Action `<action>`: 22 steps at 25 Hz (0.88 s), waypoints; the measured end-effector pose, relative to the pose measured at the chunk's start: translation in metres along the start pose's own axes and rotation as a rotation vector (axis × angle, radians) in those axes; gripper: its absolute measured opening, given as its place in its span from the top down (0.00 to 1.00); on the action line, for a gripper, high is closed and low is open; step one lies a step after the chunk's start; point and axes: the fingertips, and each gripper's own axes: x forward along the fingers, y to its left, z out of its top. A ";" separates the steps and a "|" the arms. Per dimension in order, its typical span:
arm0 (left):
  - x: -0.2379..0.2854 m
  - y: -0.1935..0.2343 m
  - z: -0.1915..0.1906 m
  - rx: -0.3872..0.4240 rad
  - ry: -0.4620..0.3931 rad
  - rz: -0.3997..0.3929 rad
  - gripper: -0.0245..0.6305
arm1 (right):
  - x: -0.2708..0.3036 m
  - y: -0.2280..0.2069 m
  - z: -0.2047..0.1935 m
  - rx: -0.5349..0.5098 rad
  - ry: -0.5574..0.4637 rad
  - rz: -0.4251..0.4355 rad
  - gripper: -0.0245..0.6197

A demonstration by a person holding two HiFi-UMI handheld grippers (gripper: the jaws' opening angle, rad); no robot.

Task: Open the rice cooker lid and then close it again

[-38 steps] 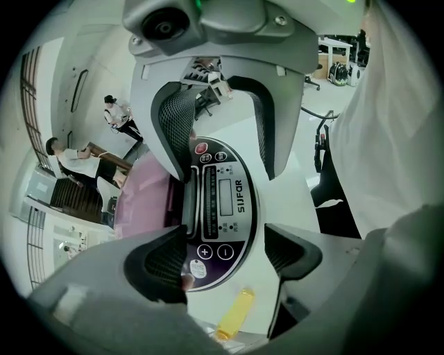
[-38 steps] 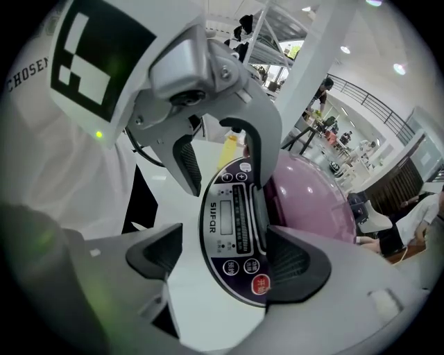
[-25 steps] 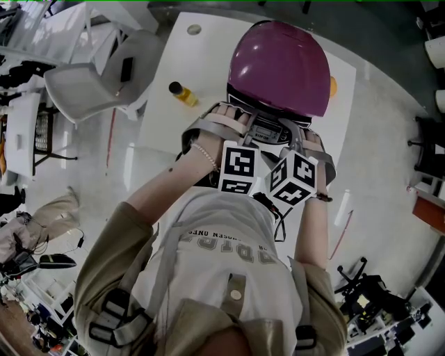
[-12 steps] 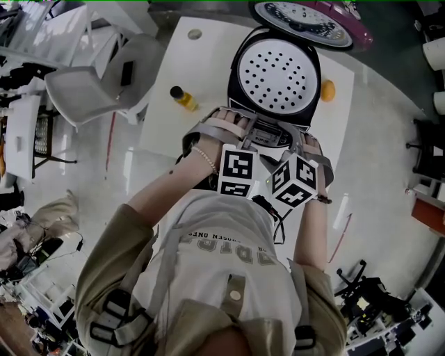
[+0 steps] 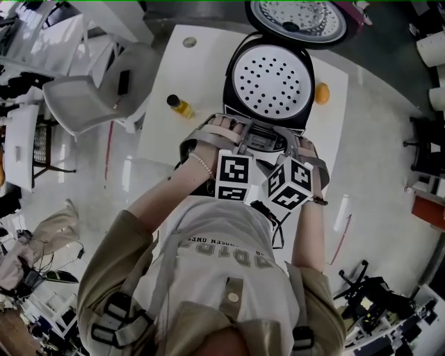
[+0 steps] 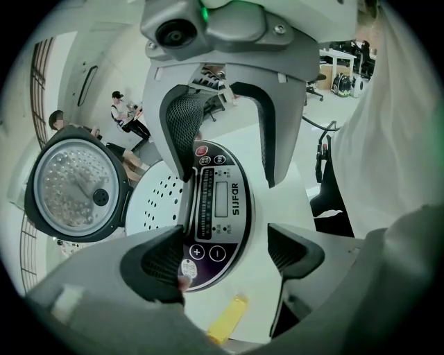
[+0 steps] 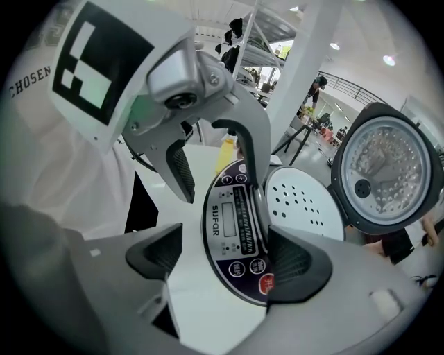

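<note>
The rice cooker (image 5: 268,83) stands on the white table (image 5: 174,69) with its purple lid (image 5: 295,19) swung up at the back, so the perforated inner plate (image 5: 271,78) shows. Its oval control panel (image 6: 218,204) faces me. My left gripper (image 5: 226,132) and right gripper (image 5: 300,142) both hover at the cooker's front, pointing steeply down. In the left gripper view the left gripper (image 6: 222,253) is open astride the panel. The right gripper (image 7: 222,260) is also open over the panel (image 7: 239,225), with the raised lid (image 7: 385,170) beyond. Neither holds anything.
A small yellow bottle (image 5: 179,106) stands on the table left of the cooker. An orange fruit (image 5: 322,92) lies to its right. A white chair (image 5: 97,90) with a dark phone (image 5: 124,78) on it sits off the table's left edge.
The purple lid, shut one second ago, has sprung up and back, and the perforated plate now shows. Both grippers have stayed at the cooker's front.
</note>
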 end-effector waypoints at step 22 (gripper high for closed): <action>-0.024 0.018 0.003 -0.290 -0.218 0.153 0.36 | -0.050 -0.020 0.003 0.351 -0.446 -0.238 0.37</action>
